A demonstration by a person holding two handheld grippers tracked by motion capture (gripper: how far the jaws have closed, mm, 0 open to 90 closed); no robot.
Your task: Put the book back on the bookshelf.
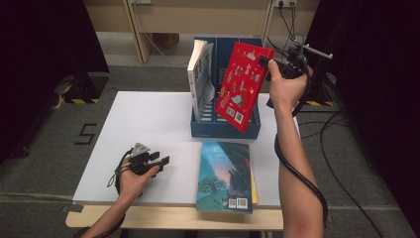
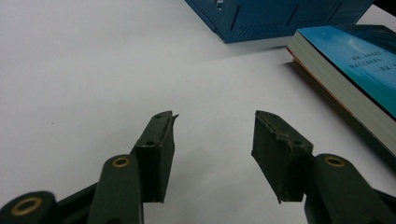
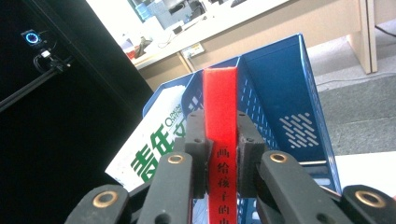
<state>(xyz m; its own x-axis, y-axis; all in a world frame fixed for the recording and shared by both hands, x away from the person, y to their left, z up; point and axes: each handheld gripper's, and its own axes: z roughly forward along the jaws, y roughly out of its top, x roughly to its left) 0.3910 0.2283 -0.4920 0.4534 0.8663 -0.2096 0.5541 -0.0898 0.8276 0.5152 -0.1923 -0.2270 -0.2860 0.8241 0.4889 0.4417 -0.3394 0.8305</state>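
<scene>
Red book (image 1: 242, 85) is held tilted above the blue file rack (image 1: 225, 130) at the far middle of the counter (image 1: 148, 124), its lower corner over the rack's right-hand compartment and its upper end leaning right toward the hand. The right gripper (image 1: 267, 62) is pinching the red book near its upper right edge; in the right gripper view the pads are seen pressed on both sides of the spine (image 3: 220, 140), with the rack's perforated wall (image 3: 289, 112) beyond. A white book (image 1: 200, 79) is stood upright in the rack's left compartment, apart from the red one. The left gripper (image 1: 159, 159) is rested on the near left of the counter with its jaws spread and nothing between them, as confirmed in the left gripper view (image 2: 212, 140). A teal book (image 1: 225, 176) is laid flat on the near counter just in front of the rack, on top of a yellow-orange item of which little can be told. The red book is judged thin, light and fairly stiff, with a glossy cover that may slip under a one-point hold; held by one corner, it is likely to swing. A hold across the spine, closer to mid-length, is judged steadier for lowering it upright into the compartment, and the lower corner should be guided clear of the rack's divider.
</scene>
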